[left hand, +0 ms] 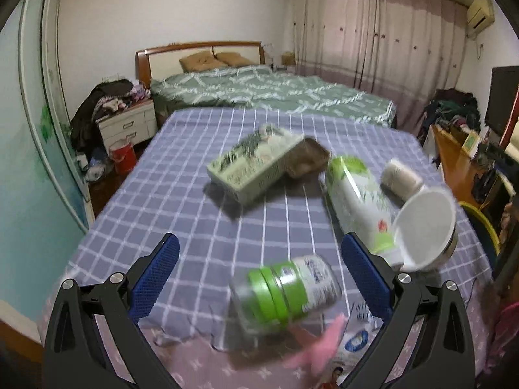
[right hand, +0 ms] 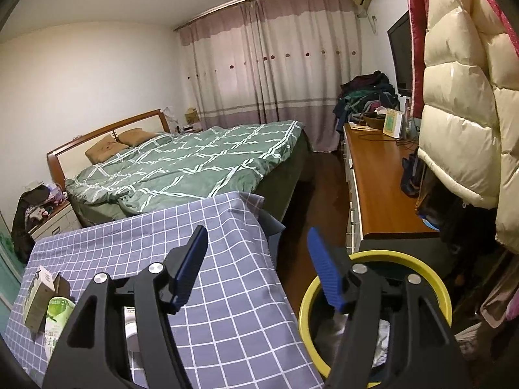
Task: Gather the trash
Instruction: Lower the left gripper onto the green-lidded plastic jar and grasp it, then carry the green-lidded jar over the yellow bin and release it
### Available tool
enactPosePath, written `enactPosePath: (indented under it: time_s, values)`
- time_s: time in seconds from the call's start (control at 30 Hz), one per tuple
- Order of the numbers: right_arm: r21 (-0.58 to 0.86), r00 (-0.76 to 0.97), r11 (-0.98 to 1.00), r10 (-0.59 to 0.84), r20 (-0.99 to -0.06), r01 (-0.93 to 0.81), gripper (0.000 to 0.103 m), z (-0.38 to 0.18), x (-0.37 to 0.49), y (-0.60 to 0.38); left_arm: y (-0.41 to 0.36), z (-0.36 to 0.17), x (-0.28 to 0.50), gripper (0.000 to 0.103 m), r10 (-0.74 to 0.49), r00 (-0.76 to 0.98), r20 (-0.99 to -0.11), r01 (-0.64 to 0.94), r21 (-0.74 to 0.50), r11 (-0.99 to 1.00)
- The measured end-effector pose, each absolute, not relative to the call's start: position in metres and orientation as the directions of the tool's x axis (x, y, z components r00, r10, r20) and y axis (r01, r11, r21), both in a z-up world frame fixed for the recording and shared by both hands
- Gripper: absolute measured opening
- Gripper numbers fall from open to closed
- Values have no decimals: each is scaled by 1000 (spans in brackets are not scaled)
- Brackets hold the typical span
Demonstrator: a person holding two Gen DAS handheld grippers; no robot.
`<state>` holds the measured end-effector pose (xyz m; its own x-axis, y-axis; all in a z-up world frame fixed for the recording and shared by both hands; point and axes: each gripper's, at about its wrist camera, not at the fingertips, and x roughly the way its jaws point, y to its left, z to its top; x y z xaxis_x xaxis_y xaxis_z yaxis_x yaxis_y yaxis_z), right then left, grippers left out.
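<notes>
1. Trash lies scattered on the table (left hand: 136, 214) under its blue checked cloth: a green-lidded jar (left hand: 285, 291) on its side near the front edge, a greenish carton (left hand: 253, 165) with its end flap open in the middle, and a white-and-green bottle (left hand: 356, 201) lying to the carton's right.
2. Beside the bottle sit a white bowl (left hand: 425, 227), tipped on its side, and a small pale roll (left hand: 400, 175).
3. Over the table, the left gripper (left hand: 259, 262) stands wide, nothing between its blue pads; the jar lies just ahead of it, blurred.
4. Away at the table's far corner, the right gripper (right hand: 258, 265) is parted too and holds nothing.
5. Below its right finger stands a yellow-rimmed bin (right hand: 376, 317) on the floor beside the table, with some pale crumpled stuff inside.
6. A green-quilted bed (right hand: 194, 165) fills the room behind.
</notes>
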<state>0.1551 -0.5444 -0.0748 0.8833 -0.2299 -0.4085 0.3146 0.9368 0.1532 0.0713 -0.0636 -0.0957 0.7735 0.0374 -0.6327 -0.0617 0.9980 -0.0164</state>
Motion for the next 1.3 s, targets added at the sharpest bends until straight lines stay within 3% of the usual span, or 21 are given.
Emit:
enactPosePath:
  time_s: [0.67, 0.83, 1.3]
  values:
    - [178, 892, 946, -177, -416, 271, 61, -76, 154, -543, -66, -128, 80, 98, 5, 699, -715, -87, -78, 993]
    - [185, 894, 946, -171, -414, 266, 61, -75, 153, -544, -66, -131, 85, 81, -22, 686, -728, -75, -100, 992]
    - [202, 901, 940, -178, -396, 275, 61, -66, 142, -552, -72, -109, 89, 81, -34, 722, -691, -38, -88, 995]
